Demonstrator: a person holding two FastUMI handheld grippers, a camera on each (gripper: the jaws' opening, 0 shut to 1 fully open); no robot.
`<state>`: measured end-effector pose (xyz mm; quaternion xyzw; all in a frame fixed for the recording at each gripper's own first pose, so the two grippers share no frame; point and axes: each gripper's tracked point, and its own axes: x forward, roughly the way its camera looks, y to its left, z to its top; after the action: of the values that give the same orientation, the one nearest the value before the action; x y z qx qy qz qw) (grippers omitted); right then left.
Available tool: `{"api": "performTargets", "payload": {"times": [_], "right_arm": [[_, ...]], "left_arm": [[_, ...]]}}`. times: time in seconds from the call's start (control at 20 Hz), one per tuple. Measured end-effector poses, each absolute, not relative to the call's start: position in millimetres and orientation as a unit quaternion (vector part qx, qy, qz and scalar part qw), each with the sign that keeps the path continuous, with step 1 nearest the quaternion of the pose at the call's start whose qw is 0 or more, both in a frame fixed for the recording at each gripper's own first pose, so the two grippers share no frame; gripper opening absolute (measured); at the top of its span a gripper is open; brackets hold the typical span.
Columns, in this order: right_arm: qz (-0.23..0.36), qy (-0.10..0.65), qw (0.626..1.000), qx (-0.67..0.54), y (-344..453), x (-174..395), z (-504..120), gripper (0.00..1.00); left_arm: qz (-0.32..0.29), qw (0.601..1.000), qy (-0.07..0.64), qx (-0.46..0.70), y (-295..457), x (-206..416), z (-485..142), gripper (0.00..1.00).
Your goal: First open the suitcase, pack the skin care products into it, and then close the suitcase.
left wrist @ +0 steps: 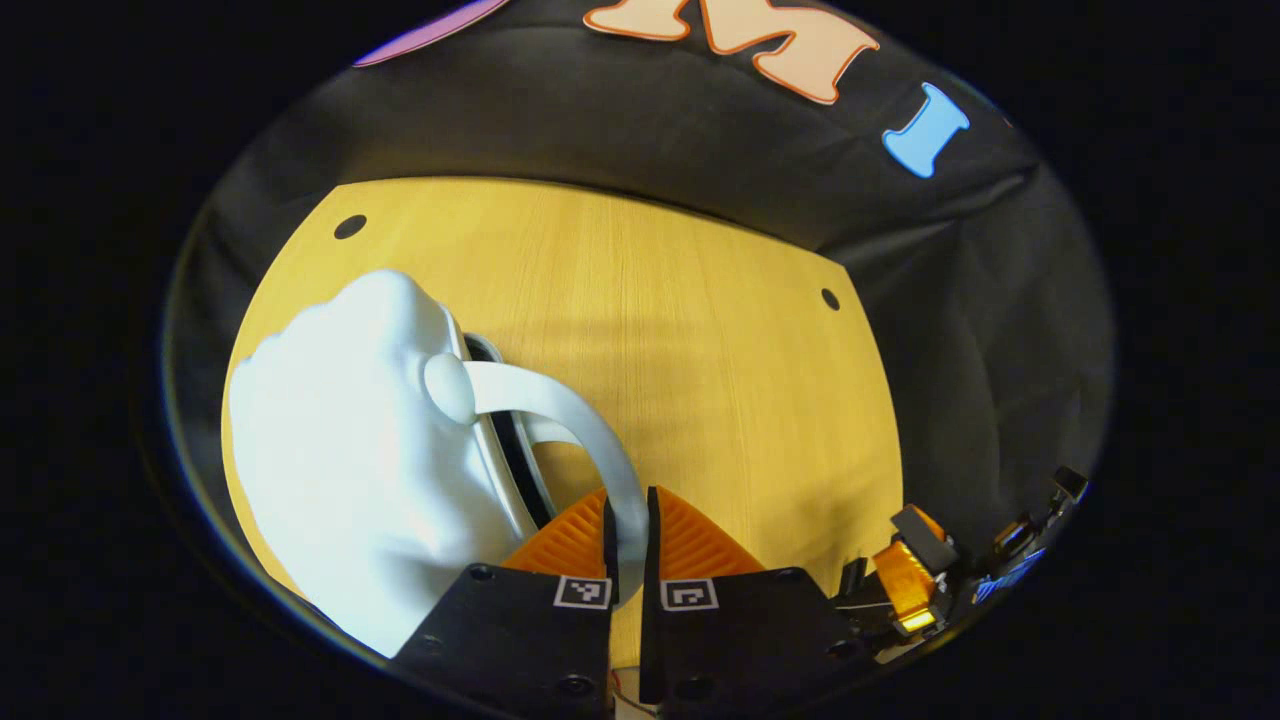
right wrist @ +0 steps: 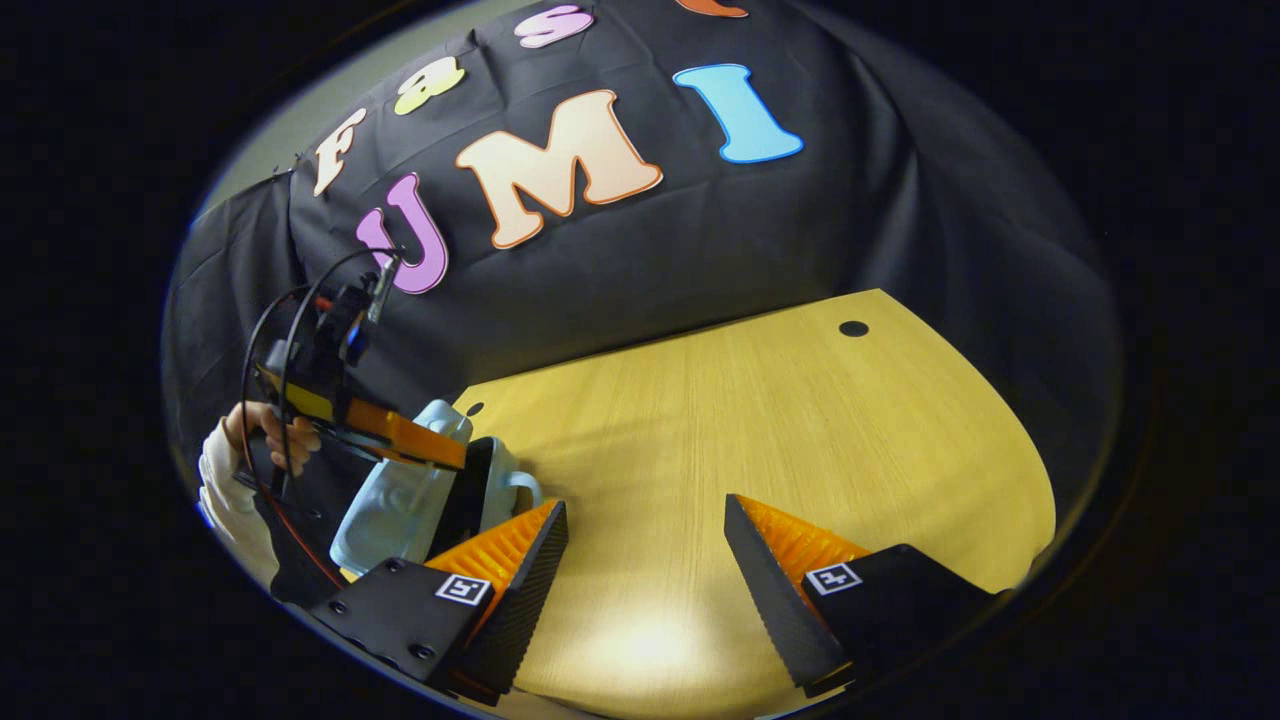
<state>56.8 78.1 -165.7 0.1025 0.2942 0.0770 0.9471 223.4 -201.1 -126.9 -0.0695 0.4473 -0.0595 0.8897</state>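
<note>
In the left gripper view, a pale blue suitcase (left wrist: 350, 470) with a smooth, moulded, bumpy shell lies on the left part of a wooden table (left wrist: 700, 350), which has a fine straight grain and small round dark holes near its corners. A dark seam runs between the two halves of the shell. From that edge a curved, glossy handle (left wrist: 570, 410) arches out towards the camera. The left gripper (left wrist: 630, 525) is clenched on this handle: its two ridged, wedge-shaped fingers press on it from either side, nearly meeting. At the lower right edge the right gripper (left wrist: 920, 585) shows as a blocky piece with cables.

In the right gripper view, a hand (right wrist: 270, 435) in a light sleeve at the far left holds the left gripper (right wrist: 470, 490), a boxy frame looped with thin black wires. Its end reaches down to the suitcase (right wrist: 400, 505), which sits at the table's (right wrist: 800, 430) left end, close to the draped black cloth wall (right wrist: 850, 220). In the foreground the right gripper (right wrist: 645, 555) is released, its two ribbed, triangular fingers spread wide above bare wood, grasping nothing.
</note>
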Motion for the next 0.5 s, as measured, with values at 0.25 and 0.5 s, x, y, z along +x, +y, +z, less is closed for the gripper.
{"api": "performTargets", "payload": {"times": [0.25, 0.5], "right_arm": [[0.066, 0.285, 0.95, 0.112, 58.8, 61.0, -160.8, 0.98], [0.073, 0.276, 0.951, 0.12, 52.4, 66.7, -152.2, 0.98]], "left_arm": [[-0.025, 0.882, 0.469, -0.043, -201.7, 229.0, -155.6, 0.07], [-0.011, 0.896, 0.443, -0.031, -199.6, 225.6, -134.8, 0.15]]}}
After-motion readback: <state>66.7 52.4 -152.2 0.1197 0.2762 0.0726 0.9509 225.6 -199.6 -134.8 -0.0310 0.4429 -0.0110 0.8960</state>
